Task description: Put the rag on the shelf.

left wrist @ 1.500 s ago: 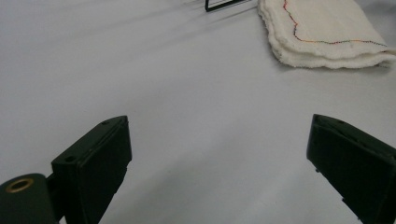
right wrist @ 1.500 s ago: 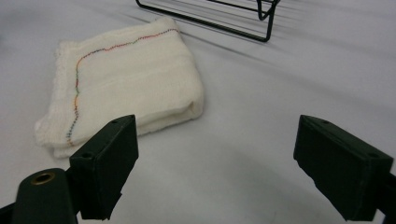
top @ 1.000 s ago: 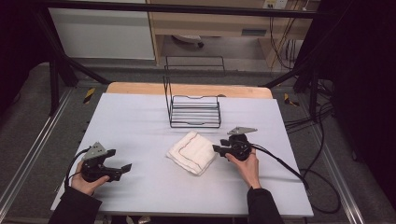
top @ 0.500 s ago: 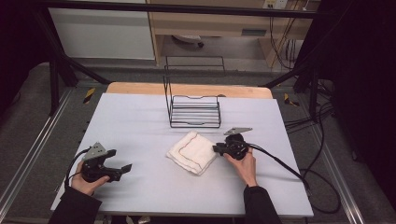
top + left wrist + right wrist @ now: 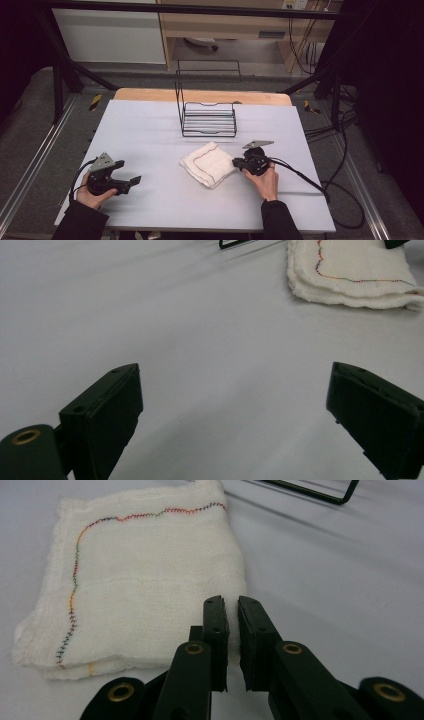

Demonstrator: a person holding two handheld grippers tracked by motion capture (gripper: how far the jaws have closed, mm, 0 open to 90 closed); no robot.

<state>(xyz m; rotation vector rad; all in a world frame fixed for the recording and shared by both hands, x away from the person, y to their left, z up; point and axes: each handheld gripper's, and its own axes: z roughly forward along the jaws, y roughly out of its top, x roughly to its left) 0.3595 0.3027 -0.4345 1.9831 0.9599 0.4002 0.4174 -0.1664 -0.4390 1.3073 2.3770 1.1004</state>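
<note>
L gripper (image 5: 131,181) is resting low at the table's (image 5: 150,130) near-left area, held in the person's left hand (image 5: 90,192). Its jaws are standing spread wide, w/ nothing between them; in the left gripper view they are framing bare white tabletop (image 5: 210,365).

Moving right: folded white cloth (image 5: 207,163) is lying flat at the table's centre, slightly toward the near side. Coloured stitching is running along its edge (image 5: 75,570). In the left gripper view the cloth (image 5: 350,275) is showing at upper right, well apart from the L jaws.

Behind the cloth, a black wire rack (image 5: 207,117) is standing upright, near the table's far edge.

R gripper (image 5: 236,163) is sitting at the cloth's right edge, held by the right hand (image 5: 265,180). Its jaws have just been closing and are now pressed nearly together, pinching the cloth's near edge; the right gripper view (image 5: 230,630) is showing white fabric in the thin gap between the pads.
</note>
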